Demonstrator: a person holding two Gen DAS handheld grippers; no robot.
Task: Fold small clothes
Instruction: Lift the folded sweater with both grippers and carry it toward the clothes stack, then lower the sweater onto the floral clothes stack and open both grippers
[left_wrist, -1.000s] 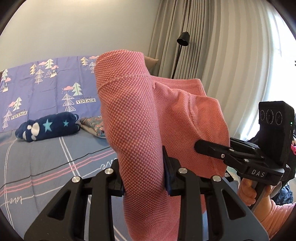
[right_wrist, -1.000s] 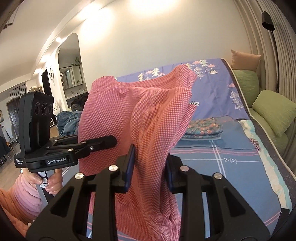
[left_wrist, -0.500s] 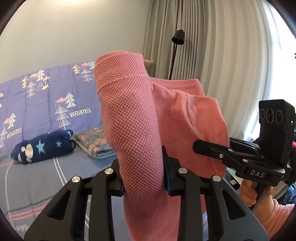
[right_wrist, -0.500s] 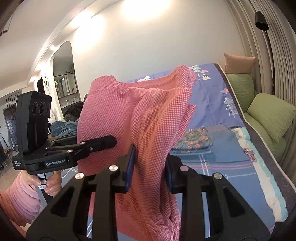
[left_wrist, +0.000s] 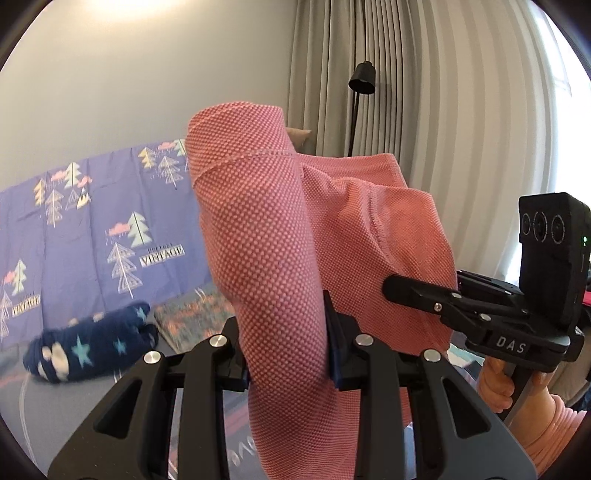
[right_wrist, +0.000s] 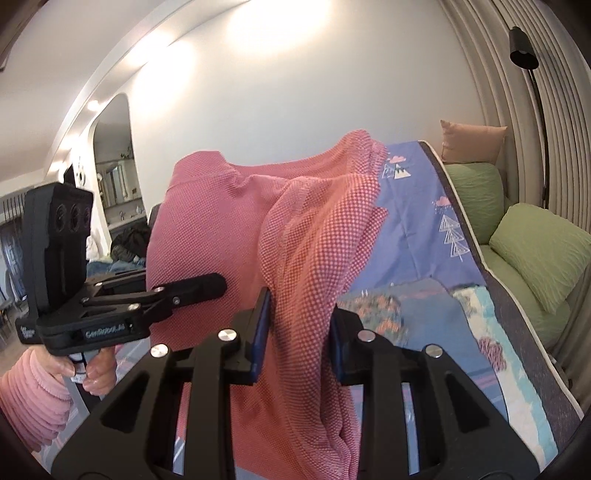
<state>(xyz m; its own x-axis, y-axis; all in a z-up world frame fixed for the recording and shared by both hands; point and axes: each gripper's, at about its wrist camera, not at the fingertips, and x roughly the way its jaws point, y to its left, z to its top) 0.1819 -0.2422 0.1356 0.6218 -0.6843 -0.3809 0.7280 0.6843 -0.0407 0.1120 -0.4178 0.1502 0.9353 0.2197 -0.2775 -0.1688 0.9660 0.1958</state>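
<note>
A pink knit garment (left_wrist: 273, 236) hangs in the air between both grippers, above the bed. My left gripper (left_wrist: 286, 354) is shut on one bunched edge of it. My right gripper (right_wrist: 299, 332) is shut on another edge of the same pink garment (right_wrist: 229, 229). The right gripper also shows in the left wrist view (left_wrist: 480, 306), off to the right. The left gripper shows in the right wrist view (right_wrist: 110, 306), off to the left. The cloth droops below both jaws and hides the bed right beneath.
A navy star-print rolled garment (left_wrist: 92, 347) and a folded floral garment (left_wrist: 192, 317) lie on the blue bed cover (left_wrist: 74, 258). Green pillows (right_wrist: 535, 247) sit at the bed's right side. A black floor lamp (left_wrist: 360, 81) stands by grey curtains.
Both grippers have risen with the pink garment and tilted upward; the bed and the clothes on it sit lower in both views. Both grips are unchanged.
</note>
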